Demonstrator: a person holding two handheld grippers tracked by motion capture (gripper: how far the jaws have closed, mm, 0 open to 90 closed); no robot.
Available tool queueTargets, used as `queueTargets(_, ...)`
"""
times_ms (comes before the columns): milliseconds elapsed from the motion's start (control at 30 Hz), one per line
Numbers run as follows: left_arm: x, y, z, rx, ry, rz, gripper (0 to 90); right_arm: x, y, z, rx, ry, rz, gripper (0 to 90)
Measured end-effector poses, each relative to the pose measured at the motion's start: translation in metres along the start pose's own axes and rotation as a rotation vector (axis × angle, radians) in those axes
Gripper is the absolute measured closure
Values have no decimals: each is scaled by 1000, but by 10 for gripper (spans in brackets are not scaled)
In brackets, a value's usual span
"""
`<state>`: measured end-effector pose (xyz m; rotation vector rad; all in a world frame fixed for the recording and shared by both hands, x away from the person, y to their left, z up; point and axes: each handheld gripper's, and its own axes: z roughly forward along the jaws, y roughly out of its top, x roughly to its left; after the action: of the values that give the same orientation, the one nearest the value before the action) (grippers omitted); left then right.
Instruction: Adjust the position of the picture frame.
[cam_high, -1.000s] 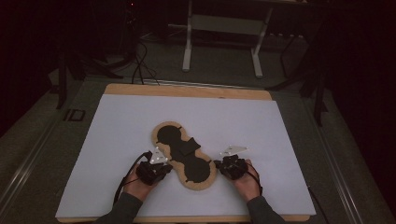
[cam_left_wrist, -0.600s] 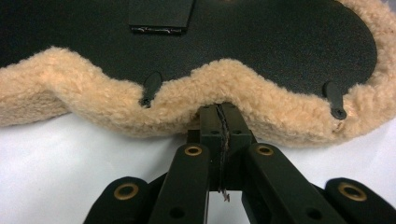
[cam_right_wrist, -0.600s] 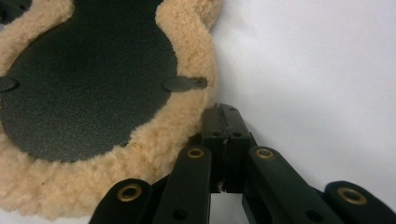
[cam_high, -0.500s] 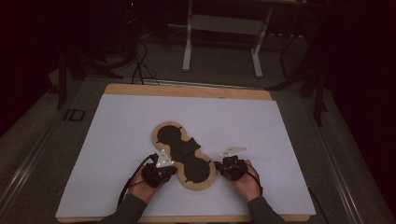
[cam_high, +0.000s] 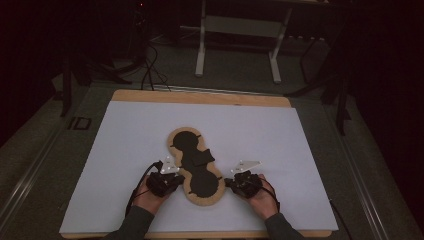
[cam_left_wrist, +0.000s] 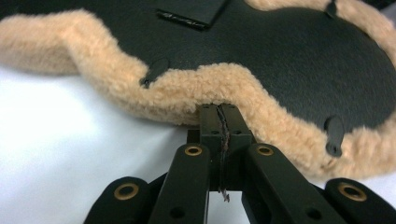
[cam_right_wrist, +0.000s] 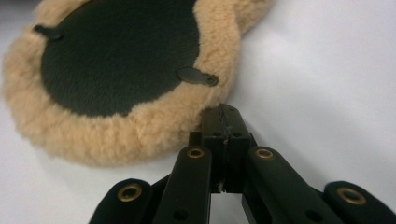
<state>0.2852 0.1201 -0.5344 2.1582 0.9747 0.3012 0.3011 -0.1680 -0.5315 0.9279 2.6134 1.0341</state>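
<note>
Both sets of jaws pinched together, left gripper and right gripper nipping only fleece trim of the pad mid-sheet, so a lift could slip free.

Tan fleece pad, black-centred, on white sheet.

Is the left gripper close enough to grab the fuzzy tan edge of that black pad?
Probably yes. The left gripper already sits right at the fleece rim of the pad, nothing between them, but its jaws are closed and would need to open first.
</note>
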Motion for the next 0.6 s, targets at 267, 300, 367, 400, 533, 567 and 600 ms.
queueTargets(267,6,0,-2,-3,23,-19,897,6,3,2,9,31,-40,900)
queueTargets(300,6,0,-2,0,29,-16,896,6,3,2,7,29,-36,900)
queueTargets(367,6,0,-3,0,39,-20,896,5,3,2,8,21,-37,900)
queueTargets(400,7,0,-3,-3,43,-25,896,5,4,3,5,18,-32,900)
queueTargets(533,12,0,-6,-7,86,-50,892,3,5,6,3,9,-23,900)
queueTargets(567,14,-1,-6,-4,108,-58,893,3,6,6,-1,6,-18,900)
queueTargets(600,16,-1,-6,-3,122,-67,892,2,6,7,-2,1,-15,900)
